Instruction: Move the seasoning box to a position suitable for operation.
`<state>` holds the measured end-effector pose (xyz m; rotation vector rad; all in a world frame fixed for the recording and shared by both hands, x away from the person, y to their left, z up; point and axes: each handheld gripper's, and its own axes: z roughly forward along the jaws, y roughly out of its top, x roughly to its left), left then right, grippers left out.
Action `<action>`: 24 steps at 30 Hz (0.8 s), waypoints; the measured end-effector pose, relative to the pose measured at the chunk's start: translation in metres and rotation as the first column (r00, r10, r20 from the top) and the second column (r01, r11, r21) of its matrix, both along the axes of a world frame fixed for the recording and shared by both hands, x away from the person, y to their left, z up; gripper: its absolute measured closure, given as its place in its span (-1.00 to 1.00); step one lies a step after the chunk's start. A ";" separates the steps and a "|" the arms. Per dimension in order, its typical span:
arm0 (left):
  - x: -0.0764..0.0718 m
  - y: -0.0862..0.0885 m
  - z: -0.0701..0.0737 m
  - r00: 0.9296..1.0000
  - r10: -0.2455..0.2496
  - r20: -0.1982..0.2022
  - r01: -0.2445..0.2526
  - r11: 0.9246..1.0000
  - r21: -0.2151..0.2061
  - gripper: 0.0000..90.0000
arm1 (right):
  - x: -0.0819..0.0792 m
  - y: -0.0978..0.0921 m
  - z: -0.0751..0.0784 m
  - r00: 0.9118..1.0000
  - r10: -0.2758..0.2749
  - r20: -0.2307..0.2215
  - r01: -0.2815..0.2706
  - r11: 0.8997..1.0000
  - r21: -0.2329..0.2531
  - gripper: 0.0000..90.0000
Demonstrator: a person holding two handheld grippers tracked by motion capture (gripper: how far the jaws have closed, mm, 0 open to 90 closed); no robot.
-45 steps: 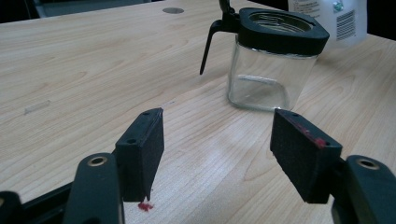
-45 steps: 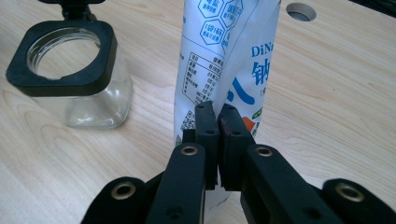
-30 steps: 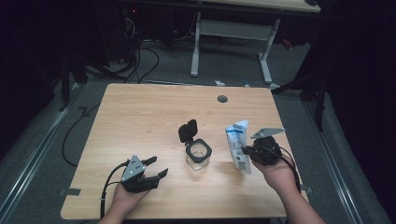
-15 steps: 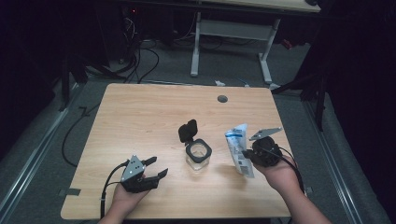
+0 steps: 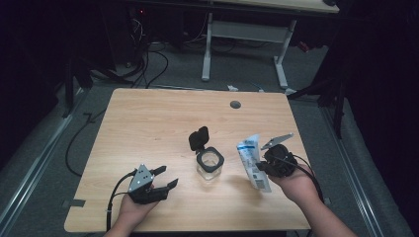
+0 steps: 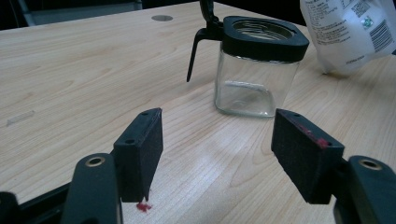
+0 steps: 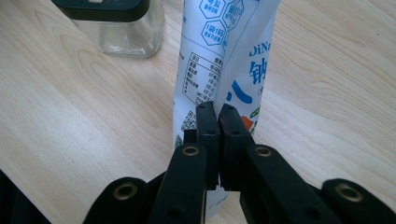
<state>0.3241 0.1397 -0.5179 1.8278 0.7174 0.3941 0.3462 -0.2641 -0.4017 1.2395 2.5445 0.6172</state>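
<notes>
A clear glass jar [image 5: 209,165] with a black rim and a flipped-up black lid [image 5: 198,138] stands mid-table. It also stands ahead of the jaws in the left gripper view, as the jar [image 6: 254,70]. My right gripper [image 5: 261,165] is shut on a white and blue printed pouch [image 5: 252,161], held just right of the jar. In the right gripper view the pouch [image 7: 224,56] rises from the pinched jaws of the right gripper [image 7: 218,116], with the jar [image 7: 119,25] beyond it to the left. My left gripper [image 5: 165,177] rests open near the table's front left, with nothing between its jaws, as the left gripper [image 6: 217,140] shows.
The wooden table [image 5: 148,123] has a round cable grommet [image 5: 235,104] near its far edge. A second table's white legs [image 5: 207,49] and cables lie on the floor behind. A cable trails from each gripper towards the front edge.
The right gripper has tilted the pouch's top slightly left, towards the jar. The left gripper has stayed still.
</notes>
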 end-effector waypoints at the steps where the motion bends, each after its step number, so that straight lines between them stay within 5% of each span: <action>1: 0.000 0.000 0.000 1.000 -0.001 0.001 0.001 1.000 0.001 -0.24 | 0.000 0.001 0.001 1.000 0.002 -0.004 -0.002 1.000 -0.003 0.98; 24: -0.001 -0.005 -0.002 1.000 -0.023 -0.002 0.023 1.000 0.012 -0.25 | 0.003 0.005 0.009 0.996 0.027 -0.086 -0.033 0.997 -0.068 0.99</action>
